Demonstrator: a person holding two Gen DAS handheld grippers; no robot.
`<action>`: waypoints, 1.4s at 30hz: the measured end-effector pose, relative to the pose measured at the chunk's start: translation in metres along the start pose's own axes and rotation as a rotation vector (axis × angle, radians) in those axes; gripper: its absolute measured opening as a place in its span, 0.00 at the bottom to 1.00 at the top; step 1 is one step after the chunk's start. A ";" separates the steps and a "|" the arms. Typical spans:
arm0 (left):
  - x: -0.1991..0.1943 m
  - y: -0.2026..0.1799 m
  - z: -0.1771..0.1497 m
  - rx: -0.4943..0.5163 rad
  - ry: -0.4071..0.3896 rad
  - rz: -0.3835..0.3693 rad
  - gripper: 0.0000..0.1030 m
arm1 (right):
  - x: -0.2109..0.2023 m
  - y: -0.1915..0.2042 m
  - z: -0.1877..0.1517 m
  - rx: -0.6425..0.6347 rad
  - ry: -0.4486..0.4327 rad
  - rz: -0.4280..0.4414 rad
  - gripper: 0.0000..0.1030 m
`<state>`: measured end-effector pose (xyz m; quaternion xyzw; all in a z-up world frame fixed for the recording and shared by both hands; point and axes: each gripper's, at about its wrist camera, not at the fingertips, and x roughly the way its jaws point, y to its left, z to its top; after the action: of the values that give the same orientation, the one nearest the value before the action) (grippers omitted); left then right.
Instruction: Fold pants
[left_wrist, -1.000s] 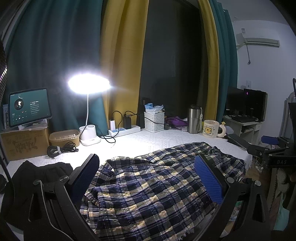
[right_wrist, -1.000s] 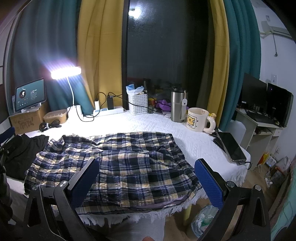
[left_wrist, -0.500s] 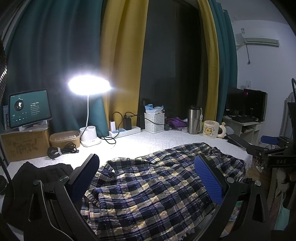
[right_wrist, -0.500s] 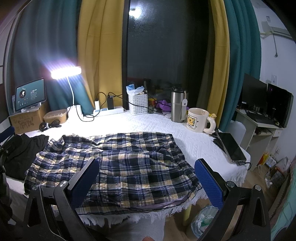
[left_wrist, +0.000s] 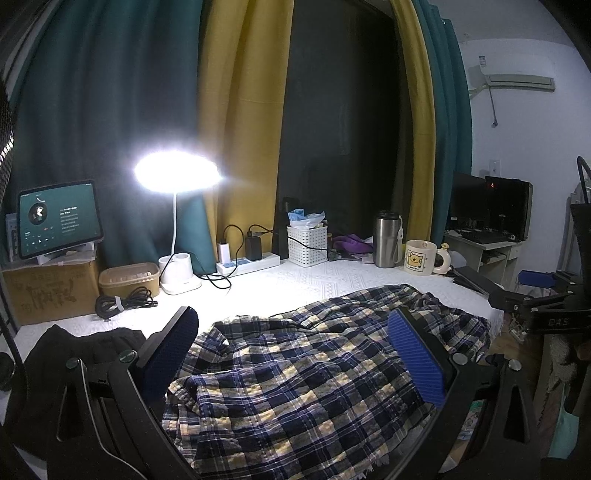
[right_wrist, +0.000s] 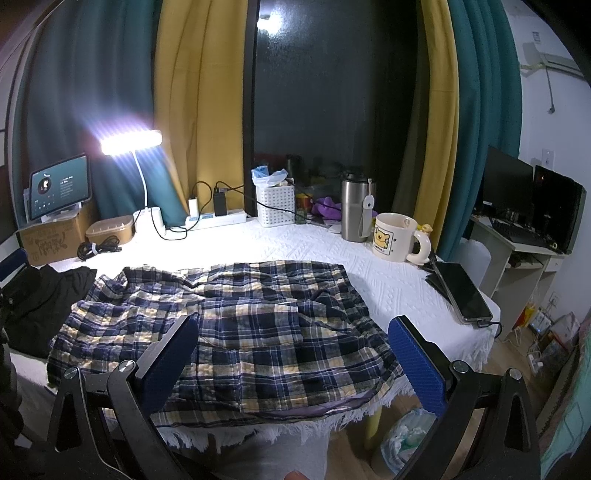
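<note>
Navy, white and yellow plaid pants (right_wrist: 236, 325) lie spread and rumpled on the white table cover (right_wrist: 303, 247), reaching its front edge; they also fill the lower left wrist view (left_wrist: 303, 373). My left gripper (left_wrist: 295, 354) is open and empty, held above the pants' left part. My right gripper (right_wrist: 291, 354) is open and empty, above the pants near the table's front edge. The right gripper's body also shows at the far right of the left wrist view (left_wrist: 546, 314).
A black garment (right_wrist: 40, 302) lies left of the pants. At the back stand a lit lamp (right_wrist: 144, 210), tablet (right_wrist: 59, 188) on a box, power strip (right_wrist: 218, 219), white basket (right_wrist: 275, 205), steel tumbler (right_wrist: 354, 210) and mug (right_wrist: 395, 238). A phone (right_wrist: 461, 291) lies at the right edge.
The left wrist view has shifted slightly, the scene sliding down a little. The pants and the right gripper have not visibly moved.
</note>
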<state>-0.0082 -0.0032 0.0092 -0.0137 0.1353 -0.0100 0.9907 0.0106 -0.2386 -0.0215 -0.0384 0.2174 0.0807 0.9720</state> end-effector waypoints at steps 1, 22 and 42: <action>0.000 0.000 0.000 -0.001 0.001 -0.001 0.99 | 0.000 0.000 0.000 -0.001 0.001 0.001 1.00; 0.067 0.039 -0.010 -0.003 0.142 0.098 0.99 | 0.075 -0.009 0.007 -0.005 0.107 0.015 1.00; 0.184 0.124 -0.025 -0.143 0.489 0.139 0.98 | 0.169 -0.037 0.047 0.028 0.207 -0.013 1.00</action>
<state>0.1648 0.1156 -0.0676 -0.0714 0.3718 0.0646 0.9233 0.1878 -0.2466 -0.0500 -0.0342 0.3174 0.0670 0.9453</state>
